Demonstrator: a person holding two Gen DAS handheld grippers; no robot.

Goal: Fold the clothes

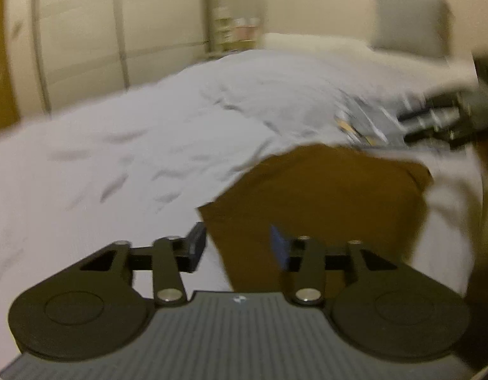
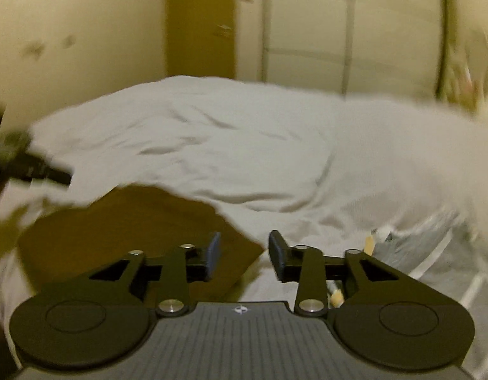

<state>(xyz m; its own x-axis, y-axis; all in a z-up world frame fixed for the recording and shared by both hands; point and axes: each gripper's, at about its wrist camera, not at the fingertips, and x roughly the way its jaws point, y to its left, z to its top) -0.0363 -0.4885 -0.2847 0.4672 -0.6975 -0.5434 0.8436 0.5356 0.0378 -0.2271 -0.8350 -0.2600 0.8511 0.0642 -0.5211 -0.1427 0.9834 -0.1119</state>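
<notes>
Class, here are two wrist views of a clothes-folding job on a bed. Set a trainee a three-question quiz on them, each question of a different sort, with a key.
1. True or false: the left gripper grips the brown garment.
2. The brown garment lies on: A) white bedding B) a table C) a chair.
3. Fill in: beside the right gripper lies a second, ____ patterned garment.

Key
1. False: its jaws stand apart with nothing between them.
2. A.
3. Grey; blur hides what kind it is.
</notes>
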